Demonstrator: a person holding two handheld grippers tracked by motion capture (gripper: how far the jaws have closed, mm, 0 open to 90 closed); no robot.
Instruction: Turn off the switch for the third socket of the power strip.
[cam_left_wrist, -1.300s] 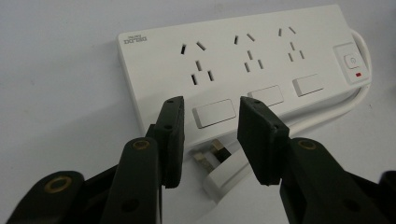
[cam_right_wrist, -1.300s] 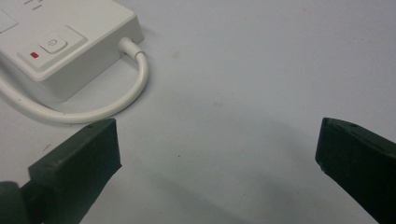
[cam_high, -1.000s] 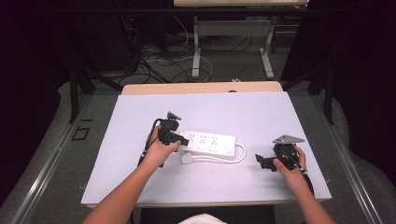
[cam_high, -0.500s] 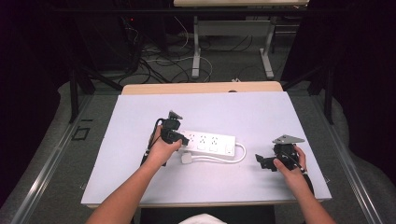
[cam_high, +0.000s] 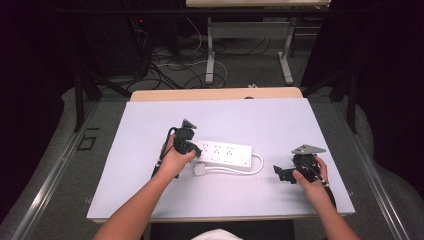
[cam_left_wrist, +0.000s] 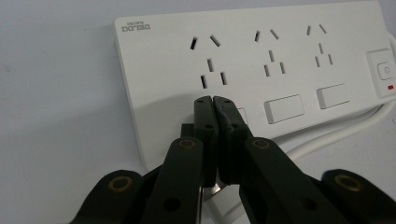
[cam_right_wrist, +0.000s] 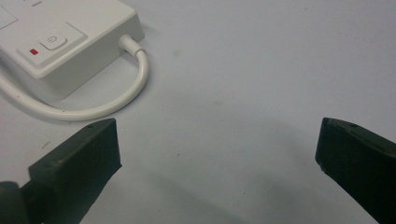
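White power strip on table

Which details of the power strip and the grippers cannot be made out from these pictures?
- Whether the left gripper touches the power strip: its shut fingers cover the spot, left gripper view.
- Plug: too small, high view.
- Strip's sockets: cut off by the top-left edge, right gripper view.
- Right gripper: small, high view.

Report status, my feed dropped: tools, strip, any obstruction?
Left tool shut, tips at the power strip near its left end. Right tool open, empty, right of the strip's cable. Nothing between.
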